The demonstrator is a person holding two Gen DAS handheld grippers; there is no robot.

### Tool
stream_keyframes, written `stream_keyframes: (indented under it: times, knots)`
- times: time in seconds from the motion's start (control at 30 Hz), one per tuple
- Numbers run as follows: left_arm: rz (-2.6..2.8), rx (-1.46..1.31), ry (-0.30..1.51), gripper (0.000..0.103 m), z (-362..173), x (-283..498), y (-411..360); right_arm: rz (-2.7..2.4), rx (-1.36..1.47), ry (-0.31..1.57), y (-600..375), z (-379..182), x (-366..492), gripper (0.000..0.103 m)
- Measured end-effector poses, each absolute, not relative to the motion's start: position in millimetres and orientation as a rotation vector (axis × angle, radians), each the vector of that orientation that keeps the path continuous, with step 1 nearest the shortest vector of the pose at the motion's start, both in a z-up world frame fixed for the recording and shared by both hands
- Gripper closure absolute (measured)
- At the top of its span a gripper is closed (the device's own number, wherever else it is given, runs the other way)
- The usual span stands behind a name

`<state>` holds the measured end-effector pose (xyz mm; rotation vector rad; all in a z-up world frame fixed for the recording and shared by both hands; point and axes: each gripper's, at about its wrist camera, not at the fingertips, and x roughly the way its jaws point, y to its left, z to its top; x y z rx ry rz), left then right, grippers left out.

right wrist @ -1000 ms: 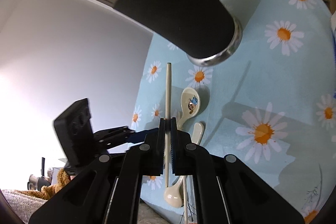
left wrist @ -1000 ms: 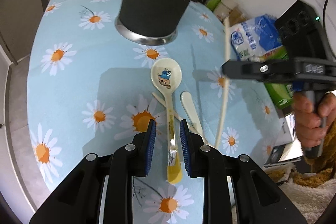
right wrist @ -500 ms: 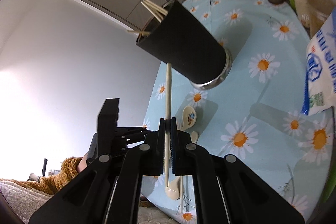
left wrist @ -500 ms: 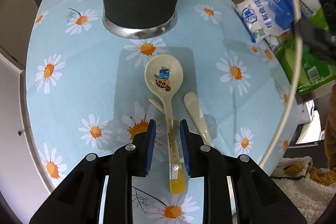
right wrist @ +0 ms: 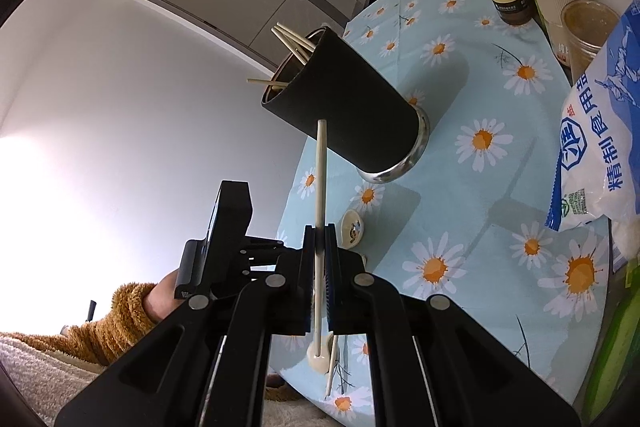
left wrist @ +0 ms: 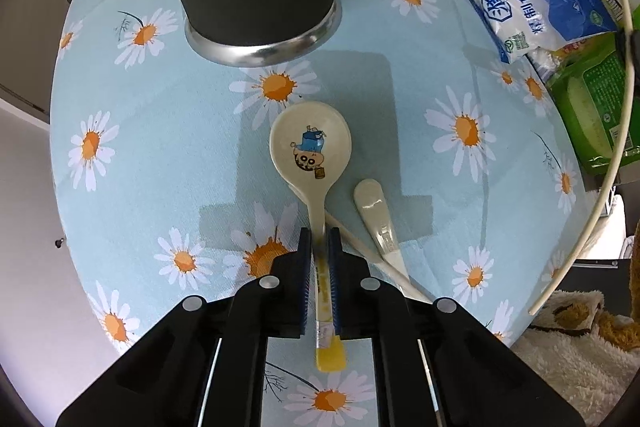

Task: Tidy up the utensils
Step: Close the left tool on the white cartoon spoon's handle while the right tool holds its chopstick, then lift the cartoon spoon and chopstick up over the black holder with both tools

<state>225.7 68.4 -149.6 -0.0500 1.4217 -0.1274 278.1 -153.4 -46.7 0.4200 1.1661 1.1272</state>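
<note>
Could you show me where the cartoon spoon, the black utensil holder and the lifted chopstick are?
cartoon spoon (left wrist: 310, 153): left wrist view, on its bowl by the printed figure.
black utensil holder (right wrist: 352, 111): right wrist view, on its dark side wall.
chopstick (right wrist: 320, 179): right wrist view, on the shaft above the jaws.

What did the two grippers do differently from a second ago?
The left gripper has just been closing, and its pads now pinch the handle of the cartoon spoon, which earlier lay loose between open jaws. The right gripper lifted its chopstick higher, so the black holder's open top now shows. The right gripper stayed shut on the chopstick; the plain spoon, the other chopstick and the holder stayed put.
</note>
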Motion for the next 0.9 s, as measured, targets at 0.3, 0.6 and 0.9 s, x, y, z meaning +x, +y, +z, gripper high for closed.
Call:
stream_keyframes:
  times: [0.3,0.6,0.9]
  knots:
    - [-0.09,-0.098,1.384,0.097,-145.7,225.7,77.7,1.149,0.401,1.176,-151.4,-51.3,284.9,0.097]
    - [-0.082,-0.231,1.261,0.097,-129.2,212.5,89.8,1.158,0.35,1.185,-134.4,-50.0,285.5,0.097]
    - [-0.139,-0.375,1.054,0.097,-101.2,180.3,113.6,1.108,0.331,1.17,-113.1,-42.7,280.3,0.097]
